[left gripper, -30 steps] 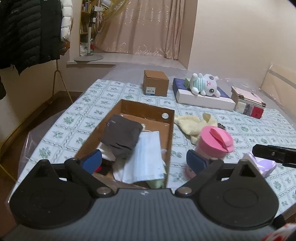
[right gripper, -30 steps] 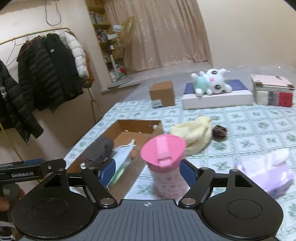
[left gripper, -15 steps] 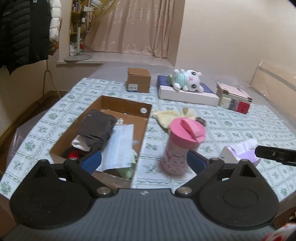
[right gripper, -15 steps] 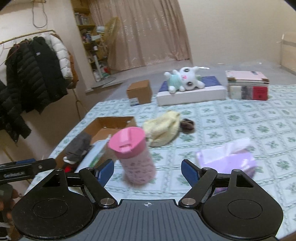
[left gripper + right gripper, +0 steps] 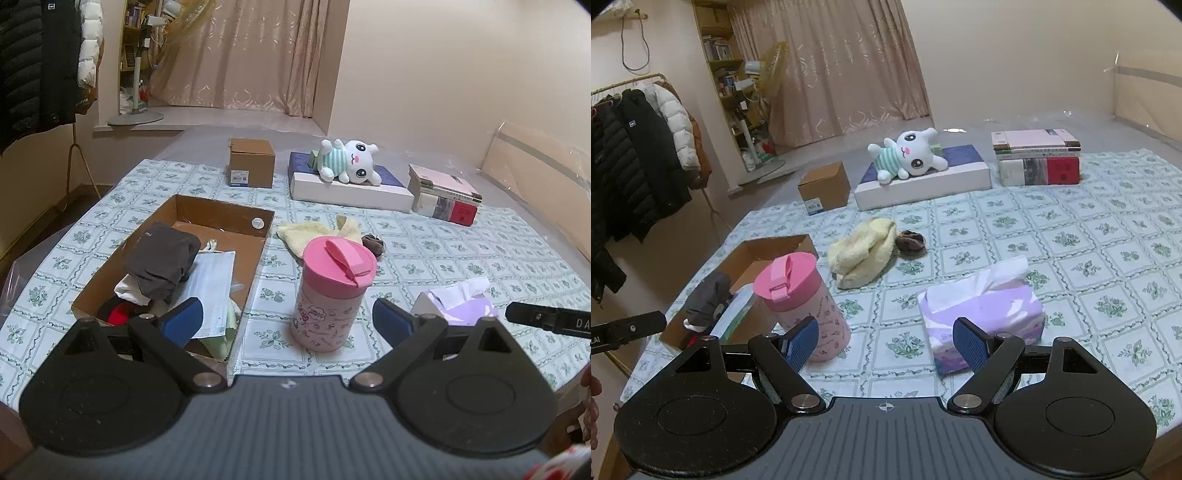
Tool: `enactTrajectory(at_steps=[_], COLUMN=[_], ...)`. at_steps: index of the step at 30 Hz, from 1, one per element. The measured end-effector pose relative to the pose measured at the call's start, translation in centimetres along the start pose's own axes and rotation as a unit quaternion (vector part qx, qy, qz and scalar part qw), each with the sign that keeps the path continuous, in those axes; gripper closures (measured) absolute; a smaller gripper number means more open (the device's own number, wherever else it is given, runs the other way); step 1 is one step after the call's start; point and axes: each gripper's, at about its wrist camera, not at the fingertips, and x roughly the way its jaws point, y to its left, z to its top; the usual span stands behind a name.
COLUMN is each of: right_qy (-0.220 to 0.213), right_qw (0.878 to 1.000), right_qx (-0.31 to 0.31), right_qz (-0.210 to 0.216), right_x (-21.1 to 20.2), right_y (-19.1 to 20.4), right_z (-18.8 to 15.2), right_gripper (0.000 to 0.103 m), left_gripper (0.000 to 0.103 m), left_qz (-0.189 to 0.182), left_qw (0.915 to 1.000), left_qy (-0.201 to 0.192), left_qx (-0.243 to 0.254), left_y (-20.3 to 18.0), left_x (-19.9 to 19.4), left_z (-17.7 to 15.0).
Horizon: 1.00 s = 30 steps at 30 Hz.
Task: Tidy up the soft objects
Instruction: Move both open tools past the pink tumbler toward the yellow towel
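Left wrist view first: the left gripper (image 5: 288,319) stood spread wide with nothing between its blue pads, hanging back over the near edge of the tablecloth (image 5: 480,251). The cardboard box (image 5: 225,214) sat toward the near-left corner, already loaded with a grey garment (image 5: 162,258), a face mask (image 5: 210,284) and something red, which reads as the collecting bin for the soft items. The pink-lidded cup (image 5: 332,295) stood upright just right of the box, straight ahead of the jaws, and probably was not the target. The yellow cloth (image 5: 314,232) lay beyond the cup, crumpled, beside a brown hair tie (image 5: 373,243). The plush bunny (image 5: 347,160) rested on a flat white box near the far edge.

Over to the right wrist view: the right gripper (image 5: 886,345) was released too, jaws wide and empty. The purple tissue pack (image 5: 982,314) lay just ahead of its right pad, near the front edge. The yellow cloth (image 5: 862,251) sat further in, mid-cloth, well clear of the fingers. The box (image 5: 768,251) was off to the left, behind the cup (image 5: 801,299).
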Motion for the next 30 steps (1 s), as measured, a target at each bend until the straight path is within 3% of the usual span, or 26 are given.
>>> enactTrajectory(at_steps=[20, 30], right_qy=[0.011, 0.01], right_qw=[1.0, 1.0], right_qx=[0.018, -0.023], right_qz=[-0.004, -0.002], right_x=[1.1, 3.6], right_y=[-1.4, -2.4], right_z=[-0.5, 2.2], right_gripper=[0.023, 0.024], left_gripper=[0.006, 0.007], left_qz=[-0.017, -0.063], left_qw=[0.9997, 0.9945], left_qy=[0.011, 0.024], left_qx=[0.012, 0.08], left_y=[-0.5, -0.7], left_x=[1.4, 4.9], left_z=[-0.1, 5.3])
